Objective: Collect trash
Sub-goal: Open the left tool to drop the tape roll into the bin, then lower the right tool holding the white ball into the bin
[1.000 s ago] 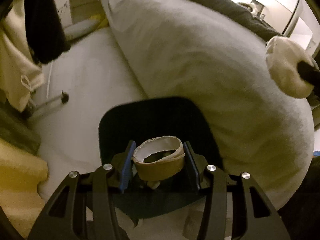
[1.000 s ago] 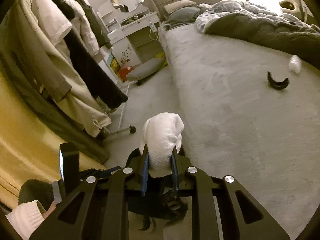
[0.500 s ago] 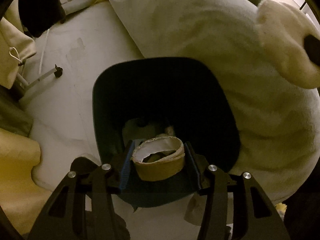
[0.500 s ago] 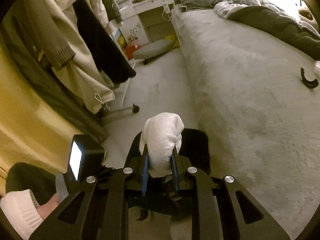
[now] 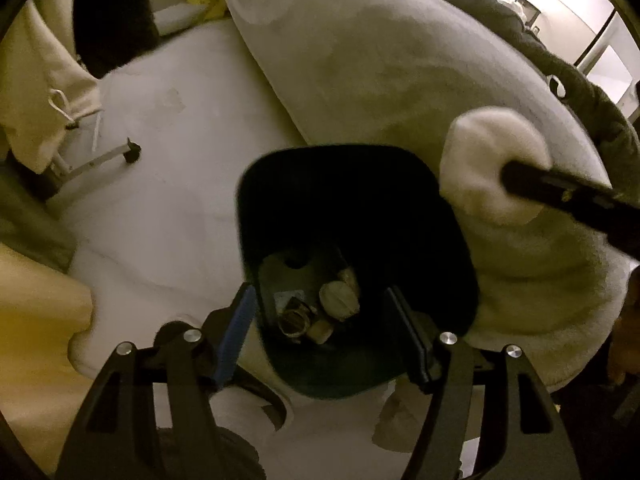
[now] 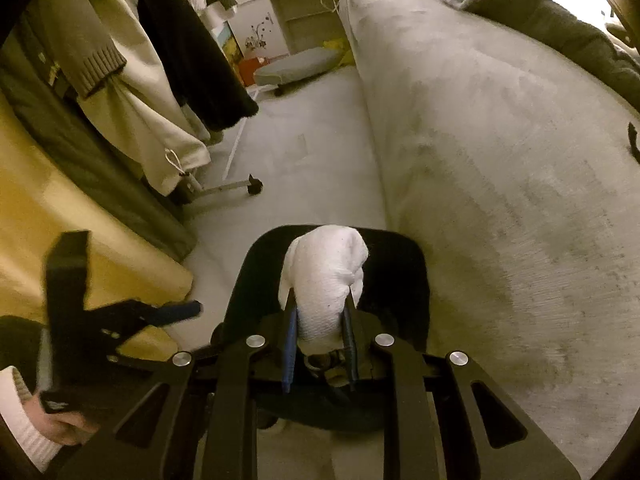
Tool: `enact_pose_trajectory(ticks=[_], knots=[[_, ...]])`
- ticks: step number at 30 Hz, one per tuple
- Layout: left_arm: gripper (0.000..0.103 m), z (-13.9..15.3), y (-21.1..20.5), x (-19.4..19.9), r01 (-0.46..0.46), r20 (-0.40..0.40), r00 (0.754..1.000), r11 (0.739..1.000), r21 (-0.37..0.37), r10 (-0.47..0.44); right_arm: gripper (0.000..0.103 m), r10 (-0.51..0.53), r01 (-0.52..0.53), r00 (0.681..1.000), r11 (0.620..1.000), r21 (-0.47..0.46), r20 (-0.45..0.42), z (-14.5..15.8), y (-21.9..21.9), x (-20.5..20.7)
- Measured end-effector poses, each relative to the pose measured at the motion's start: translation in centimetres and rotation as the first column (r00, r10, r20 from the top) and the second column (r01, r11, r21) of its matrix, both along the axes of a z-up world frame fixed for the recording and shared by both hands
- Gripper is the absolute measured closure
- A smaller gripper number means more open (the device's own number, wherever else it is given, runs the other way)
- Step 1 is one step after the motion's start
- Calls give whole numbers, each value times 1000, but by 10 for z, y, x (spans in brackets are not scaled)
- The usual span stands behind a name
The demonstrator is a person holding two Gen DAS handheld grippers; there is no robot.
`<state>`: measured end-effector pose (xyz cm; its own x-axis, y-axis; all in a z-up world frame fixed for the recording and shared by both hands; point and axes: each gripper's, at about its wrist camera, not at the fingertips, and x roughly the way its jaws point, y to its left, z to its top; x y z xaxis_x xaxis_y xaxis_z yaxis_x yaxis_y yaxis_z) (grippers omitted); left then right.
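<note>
The left gripper [image 5: 320, 332] hangs over the dark bin [image 5: 460, 264] with its fingers spread wide and nothing between them. Half a second ago they pinched a cardboard roll; that roll [image 5: 294, 318] now lies at the bottom of the bin, its open end facing up, among a few pale scraps [image 5: 339, 301] of trash. No writing can be read on anything in the bin.

The right gripper [image 6: 320, 320] is pressed onto a crumpled white tissue [image 6: 326, 280]. The wad stands lengthwise between the fingers, its long axis running forward and away from the gripper, its rounded end out over the bin [image 6: 416, 280]. Half a second ago it was held the same way, but the bin's mouth lay mostly hidden behind it; now the mouth is fully in view under the wad. In the left view the tissue [image 5: 480, 160] sits just beyond the bin's far right rim.

The bin stands on the pale floor [image 6: 304, 152], close against the side of the bed [image 6: 500, 160]. Further off, coats [image 6: 160, 60] hang on a rack with a castor foot [image 6: 253, 186], and a white cabinet [image 6: 272, 16] carries a dark flower decal.
</note>
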<state>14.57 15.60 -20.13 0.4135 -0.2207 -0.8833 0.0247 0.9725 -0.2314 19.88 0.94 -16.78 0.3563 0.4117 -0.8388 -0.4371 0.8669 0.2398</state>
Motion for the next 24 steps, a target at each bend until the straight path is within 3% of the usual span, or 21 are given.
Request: enact_pose_trajectory(ticks=[12,24], knots=[[41,37,48,-20,-64,124,990,998,-2,64,83,42,-52,995,993,-103,-91,-42,28,-5],[53,88,64,-35,-86,279,957,996,-4,84,79,47,-110,971,958,-263,-234,-114,46,-4]])
